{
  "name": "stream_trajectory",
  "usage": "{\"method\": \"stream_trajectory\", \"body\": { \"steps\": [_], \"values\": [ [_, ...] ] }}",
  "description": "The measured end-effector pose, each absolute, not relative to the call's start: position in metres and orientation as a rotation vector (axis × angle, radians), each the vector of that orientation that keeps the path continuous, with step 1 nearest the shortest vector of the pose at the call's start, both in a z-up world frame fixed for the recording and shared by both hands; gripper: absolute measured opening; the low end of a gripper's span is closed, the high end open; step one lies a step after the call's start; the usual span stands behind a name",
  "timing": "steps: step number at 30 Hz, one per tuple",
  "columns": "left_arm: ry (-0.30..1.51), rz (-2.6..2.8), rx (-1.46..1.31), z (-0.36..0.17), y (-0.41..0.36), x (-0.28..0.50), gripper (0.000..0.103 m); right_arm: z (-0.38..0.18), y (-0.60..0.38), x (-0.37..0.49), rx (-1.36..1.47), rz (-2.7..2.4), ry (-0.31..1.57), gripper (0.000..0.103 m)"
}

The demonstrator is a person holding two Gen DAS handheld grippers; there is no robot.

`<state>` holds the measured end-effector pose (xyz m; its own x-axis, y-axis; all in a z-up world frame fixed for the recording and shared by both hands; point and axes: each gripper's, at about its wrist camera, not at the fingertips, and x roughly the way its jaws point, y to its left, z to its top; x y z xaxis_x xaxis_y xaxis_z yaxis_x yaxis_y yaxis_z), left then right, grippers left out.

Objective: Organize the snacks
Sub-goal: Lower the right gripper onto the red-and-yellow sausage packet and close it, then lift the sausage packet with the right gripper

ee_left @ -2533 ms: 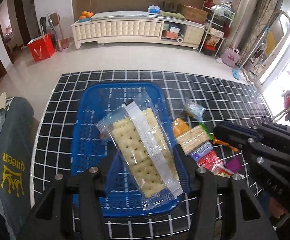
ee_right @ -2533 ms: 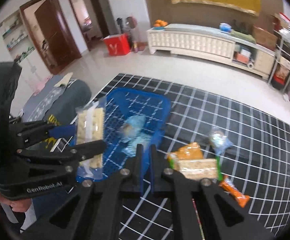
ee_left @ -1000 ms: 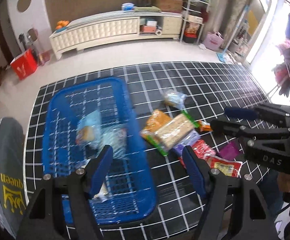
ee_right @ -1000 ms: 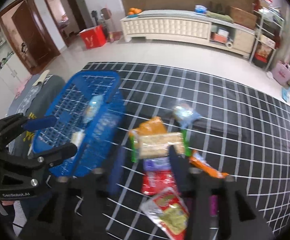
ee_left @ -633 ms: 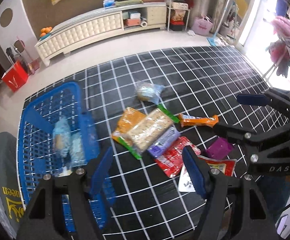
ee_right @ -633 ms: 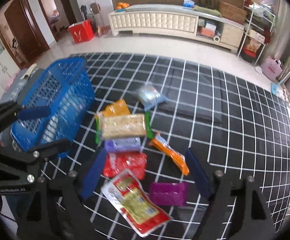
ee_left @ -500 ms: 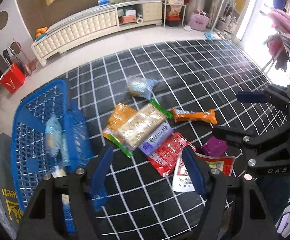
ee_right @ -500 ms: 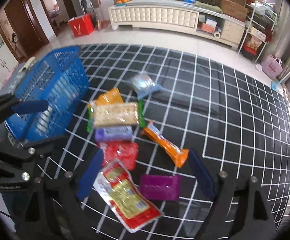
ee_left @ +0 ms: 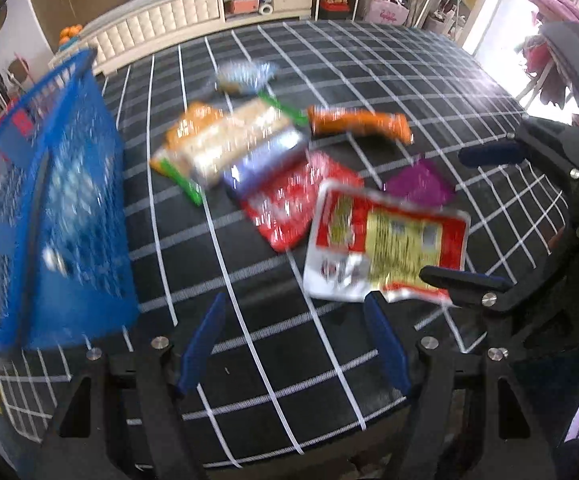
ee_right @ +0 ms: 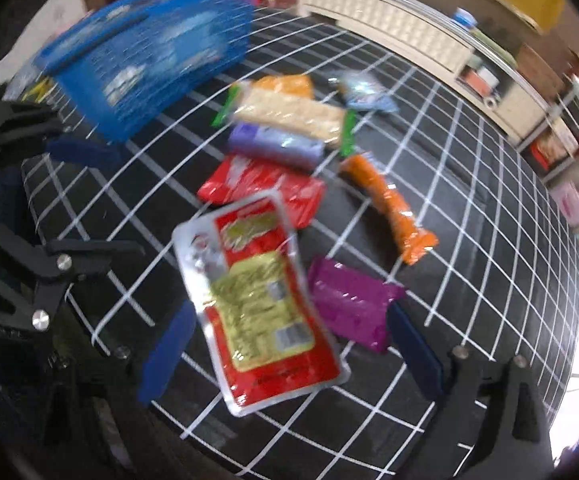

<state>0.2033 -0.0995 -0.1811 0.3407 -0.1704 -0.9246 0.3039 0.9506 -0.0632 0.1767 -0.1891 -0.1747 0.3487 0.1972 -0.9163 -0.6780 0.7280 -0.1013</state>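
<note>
Loose snack packets lie on the black grid cloth (ee_left: 369,60). A large red-and-yellow pouch (ee_right: 257,292) is nearest, and it lies between the open fingers of my right gripper (ee_right: 289,352), which hovers low over it. A magenta packet (ee_right: 349,300) sits just right of it, beside the right fingertip. My left gripper (ee_left: 295,340) is open and empty over bare cloth, short of the red packet (ee_left: 293,200) and the pouch (ee_left: 385,240). The blue basket (ee_left: 49,208) stands at the left with packets inside. Both views are motion-blurred.
Further back lie an orange bar (ee_right: 389,208), a lilac packet (ee_right: 273,144), a cracker pack (ee_right: 289,112) on an orange bag, and a clear bluish packet (ee_right: 365,92). The table's front edge runs just under both grippers. A white sideboard (ee_left: 193,12) stands behind.
The left gripper let the cracker packet go into the basket. Both grippers then swung right and dropped toward the loose snacks. The right gripper went from shut to open.
</note>
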Motion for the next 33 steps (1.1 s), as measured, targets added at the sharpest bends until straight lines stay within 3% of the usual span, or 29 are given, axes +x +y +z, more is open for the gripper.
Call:
{"method": "stream_trajectory", "body": {
  "steps": [20,26,31,32,33],
  "values": [
    [1.243,-0.31,0.039,-0.218,-0.074,0.182,0.07,-0.222,-0.169,0.177,-0.67,0.668,1.115,0.097],
    [1.234,-0.314,0.018,-0.213,-0.072,0.185,0.07,-0.215,-0.171,0.167,-0.632,0.717,1.097,0.061],
    [1.22,-0.343,-0.003,-0.206,-0.077,0.19,0.07,-0.207,-0.176,0.155,-0.591,0.665,1.046,0.049],
    [1.218,-0.344,-0.001,-0.205,-0.078,0.191,0.07,-0.201,-0.18,0.156,-0.55,0.649,1.039,0.03],
    [1.217,-0.345,0.0,-0.203,-0.079,0.193,0.07,-0.197,-0.185,0.161,-0.479,0.639,1.069,0.03]
  ]
}}
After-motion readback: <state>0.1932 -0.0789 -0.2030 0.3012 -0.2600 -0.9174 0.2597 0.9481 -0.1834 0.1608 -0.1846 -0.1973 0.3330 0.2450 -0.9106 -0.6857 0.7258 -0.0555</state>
